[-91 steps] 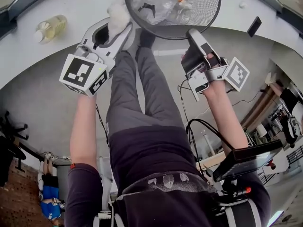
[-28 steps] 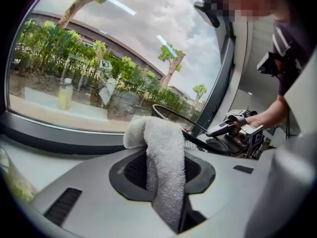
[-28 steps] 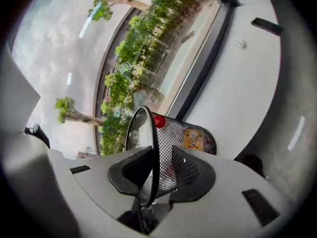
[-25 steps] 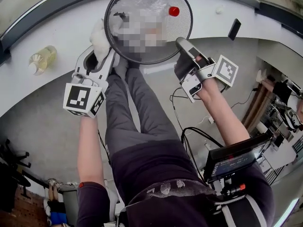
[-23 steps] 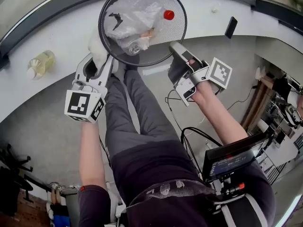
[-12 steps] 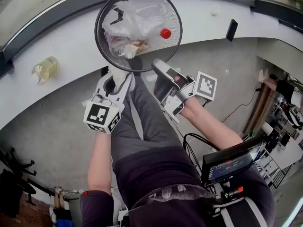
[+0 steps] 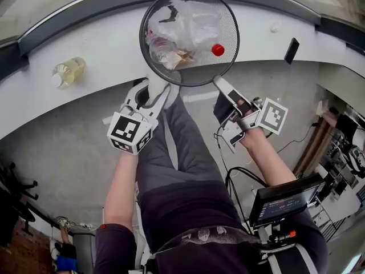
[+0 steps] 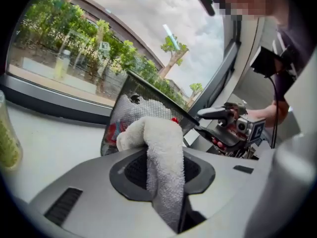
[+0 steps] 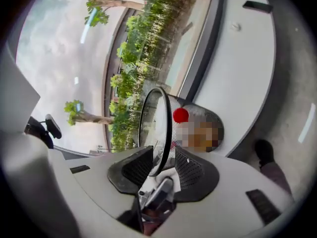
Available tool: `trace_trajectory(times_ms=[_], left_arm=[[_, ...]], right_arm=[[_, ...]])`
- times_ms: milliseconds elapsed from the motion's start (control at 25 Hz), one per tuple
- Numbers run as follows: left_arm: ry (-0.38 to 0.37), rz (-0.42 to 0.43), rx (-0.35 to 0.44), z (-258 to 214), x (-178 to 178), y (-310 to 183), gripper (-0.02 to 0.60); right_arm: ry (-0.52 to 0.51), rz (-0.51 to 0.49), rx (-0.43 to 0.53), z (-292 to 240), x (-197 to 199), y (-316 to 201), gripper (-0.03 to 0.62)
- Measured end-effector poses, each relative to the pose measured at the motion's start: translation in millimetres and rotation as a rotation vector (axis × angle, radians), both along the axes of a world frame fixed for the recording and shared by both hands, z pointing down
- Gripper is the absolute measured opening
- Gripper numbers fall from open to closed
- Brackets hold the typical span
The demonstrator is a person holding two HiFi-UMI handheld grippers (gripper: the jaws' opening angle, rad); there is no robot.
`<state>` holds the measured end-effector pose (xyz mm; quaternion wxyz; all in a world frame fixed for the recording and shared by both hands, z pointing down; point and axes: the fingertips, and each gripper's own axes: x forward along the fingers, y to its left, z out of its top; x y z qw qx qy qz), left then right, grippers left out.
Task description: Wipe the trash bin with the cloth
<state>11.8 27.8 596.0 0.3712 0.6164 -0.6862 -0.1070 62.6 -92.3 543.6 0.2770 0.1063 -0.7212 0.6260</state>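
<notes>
The black mesh trash bin (image 7: 227, 21) is at the far middle of the scene, over the near edge of the white tabletop (image 7: 108, 44). It is tipped so that its mouth faces the head camera. I cannot tell whether it rests on the tabletop or hangs clear of it. Inside it lie crumpled clear plastic (image 7: 191, 21) and a red cap (image 7: 217, 49).

The right gripper (image 7: 222, 86) comes in from the near right. Its jaws are closed on the bin's rim, and in the right gripper view the thin black hoop (image 9: 166, 118) runs down between the two pads, with the cap (image 9: 180, 115) just beyond.

The left gripper (image 7: 155, 90) is at the bin's near left. Its jaws are clamped on a white terry cloth (image 7: 158, 80). In the left gripper view the cloth (image 8: 161, 148) stands up between the pads and folds over at the top, and its bunched end touches the outside of the mesh wall (image 8: 124, 113).

A bottle of pale yellow liquid (image 7: 68, 72) lies on the tabletop well to the left. A flat black thing (image 7: 291, 50) lies far to the right. Each gripper's cube carries black-and-white square markers but no words. A small lit screen (image 7: 283, 200) at the person's right hip shows print too small to read.
</notes>
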Motion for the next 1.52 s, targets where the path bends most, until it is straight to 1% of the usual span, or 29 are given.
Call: trace_trajectory(times_ms=[120,200,240,320,400,480,560,640,720,1000,1160,1240,1360,1440,1520], left_arm=[[-0.030,-0.072,-0.012,0.5,-26.4,7.5,0.100],[-0.052,-0.105,-0.019,0.7,-39.9,8.4,0.100],[-0.062,-0.122,-0.019,-0.5,-46.4,8.1,0.100],[-0.082,-0.150,-0.019,-3.7,-58.7,7.7,0.100],[-0.101,-0.167,-0.023,-5.4,-69.5,9.5,0.100],[-0.115,-0.175,-0.024,-4.8,-78.9,11.0,0.100],[-0.123,-0.174,-0.021,-4.3,-82.8,11.2,0.097],[-0.121,-0.158,-0.016,-4.4,-78.1,11.0,0.093],[-0.104,-0.133,-0.011,-4.5,-68.2,11.3,0.091],[-0.027,-0.050,0.000,-1.5,-28.5,6.2,0.091],[0.017,-0.007,-0.005,2.4,-0.9,-4.6,0.091],[0.033,0.025,-0.001,3.3,13.9,-11.5,0.091],[0.041,0.074,-0.002,6.5,31.7,-24.3,0.091],[0.063,0.063,-0.006,11.2,34.4,-31.0,0.091],[0.081,0.031,-0.012,14.1,26.7,-25.2,0.091]], right_arm=[[0.034,-0.020,0.119,6.0,-0.2,-44.3,0.117],[0.029,-0.030,0.167,9.4,-10.9,-64.5,0.117],[0.018,-0.042,0.169,10.7,-17.1,-68.4,0.117],[-0.016,-0.051,0.107,13.0,-26.5,-63.8,0.117],[-0.032,-0.027,0.032,15.1,-28.5,-52.0,0.115],[-0.018,0.005,-0.004,17.7,-26.4,-40.7,0.114],[-0.004,0.061,-0.046,19.6,-23.5,-31.1,0.114],[0.005,0.117,-0.085,19.7,-20.0,-23.4,0.110],[0.015,0.155,-0.104,18.9,-17.4,-18.7,0.110],[0.054,0.213,-0.104,17.5,-14.4,-11.8,0.106],[0.055,0.263,-0.131,18.0,-11.2,-8.2,0.106],[0.046,0.244,-0.179,18.6,-9.7,4.6,0.104],[0.024,0.151,-0.264,19.6,-17.5,35.9,0.079],[0.012,0.107,-0.284,20.7,-23.8,43.2,0.075],[-0.003,0.085,-0.285,18.9,-27.9,46.8,0.077]])
